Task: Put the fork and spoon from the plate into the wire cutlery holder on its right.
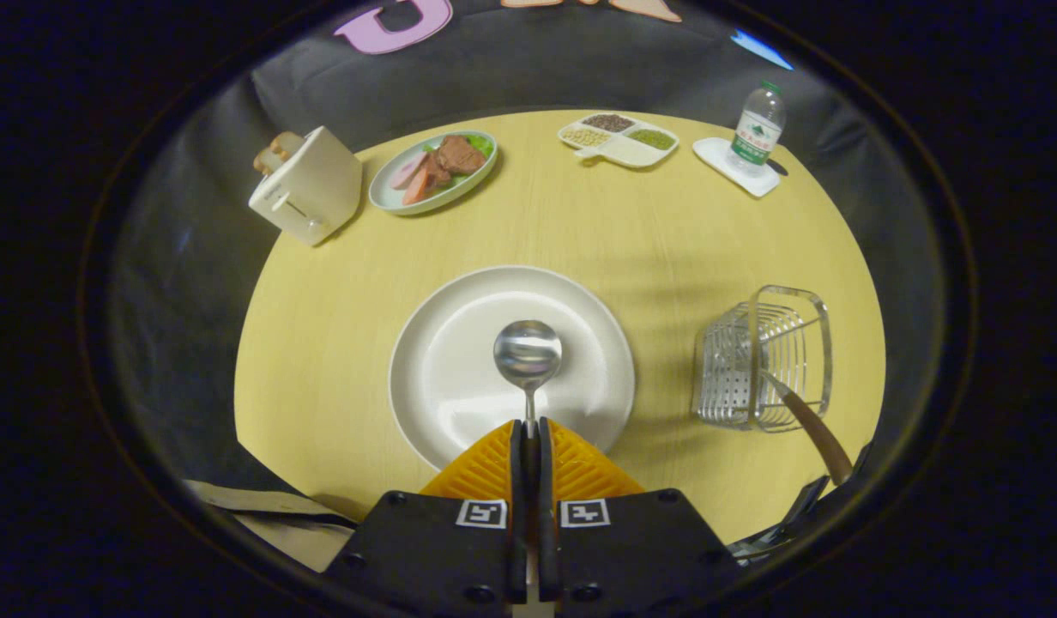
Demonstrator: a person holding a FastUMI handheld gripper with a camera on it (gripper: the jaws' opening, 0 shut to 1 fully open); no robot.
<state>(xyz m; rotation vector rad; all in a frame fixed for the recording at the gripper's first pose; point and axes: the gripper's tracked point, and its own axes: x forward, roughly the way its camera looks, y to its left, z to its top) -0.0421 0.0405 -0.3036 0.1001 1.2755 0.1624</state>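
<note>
The tool is clenched on the handle of the spoon, both fingers pressed together on the thin stem with almost no gap between them. The spoon's bowl juts out just ahead of the fingertips, over the middle of the white plate — whether it rests on the plate or is already lifted clear of it is hard to tell from this angle. The wire cutlery holder stands on the table to the plate's right, well apart from the spoon, and a brown-handled utensil already leans out of it — likely the fork, though its head is hidden behind the wires.

The spoon is polished metal: stiff, light and probably slippery. Held far back on the narrow handle, its bowl end may swing or twist in the grip, so a firm squeeze and a steady carry seem wise. It should drop in bowl first.
</note>
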